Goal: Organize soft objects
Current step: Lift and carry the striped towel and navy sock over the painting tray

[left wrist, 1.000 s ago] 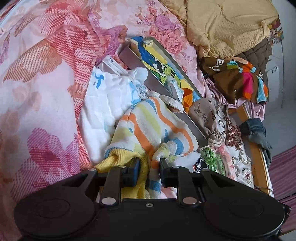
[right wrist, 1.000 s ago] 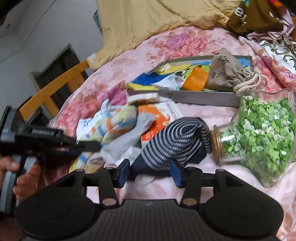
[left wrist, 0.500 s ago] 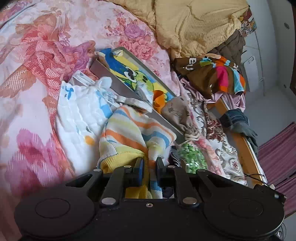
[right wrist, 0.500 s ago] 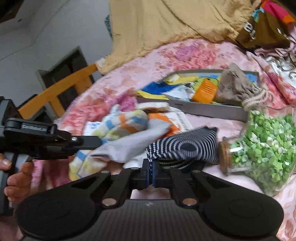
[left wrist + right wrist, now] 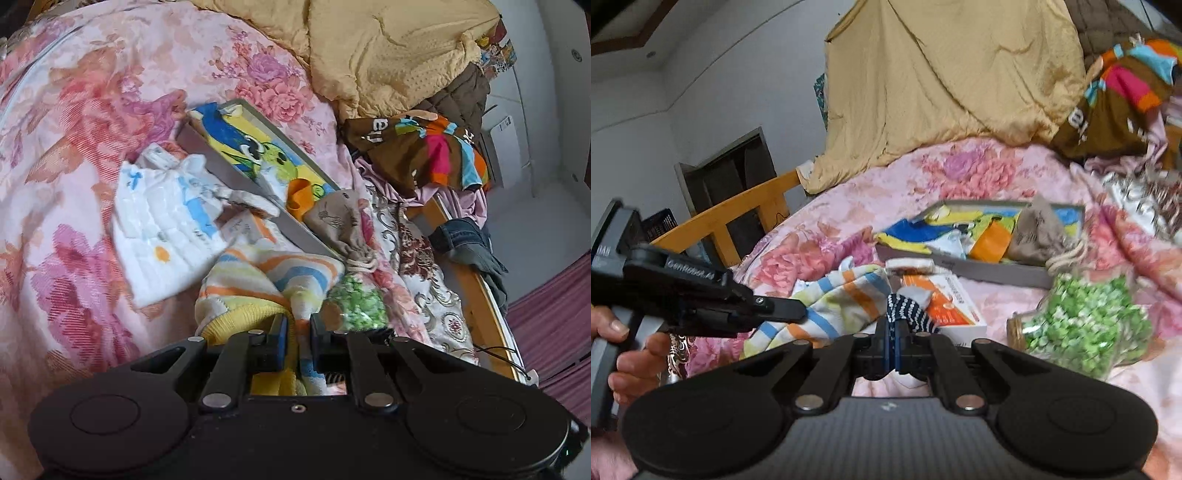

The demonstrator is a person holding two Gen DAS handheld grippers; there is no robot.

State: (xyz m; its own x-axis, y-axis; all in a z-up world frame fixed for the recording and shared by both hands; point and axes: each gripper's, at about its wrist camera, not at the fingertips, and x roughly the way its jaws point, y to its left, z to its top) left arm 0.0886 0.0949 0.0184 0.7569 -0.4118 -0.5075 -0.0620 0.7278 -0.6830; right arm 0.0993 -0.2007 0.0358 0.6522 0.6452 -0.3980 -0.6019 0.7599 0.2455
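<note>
In the left wrist view my left gripper (image 5: 298, 332) is shut on the yellow-hemmed edge of a pastel striped garment (image 5: 269, 273), which hangs lifted over the floral bedspread (image 5: 74, 184). The right wrist view shows the same gripper (image 5: 798, 314) from the side, the striped garment (image 5: 846, 299) trailing from it. My right gripper (image 5: 893, 332) is shut on a dark blue-and-white striped sock (image 5: 910, 310), raised above an orange-and-white carton (image 5: 951, 306). A white printed baby cloth (image 5: 166, 232) lies flat on the bedspread to the left.
A grey shallow box (image 5: 236, 173) holds cartoon-print cloth. A beige drawstring pouch (image 5: 340, 221) rests on its near end. Beside it lies a jar of green paper stars (image 5: 1086, 317). A yellow quilt (image 5: 388, 55), a brown multicolour garment (image 5: 424, 147) and the wooden bed rail (image 5: 480, 295) lie beyond.
The right gripper's jaws closed on the striped sock and lifted it. The left gripper tightened on the striped garment and pulled it up and back, off the white cloth.
</note>
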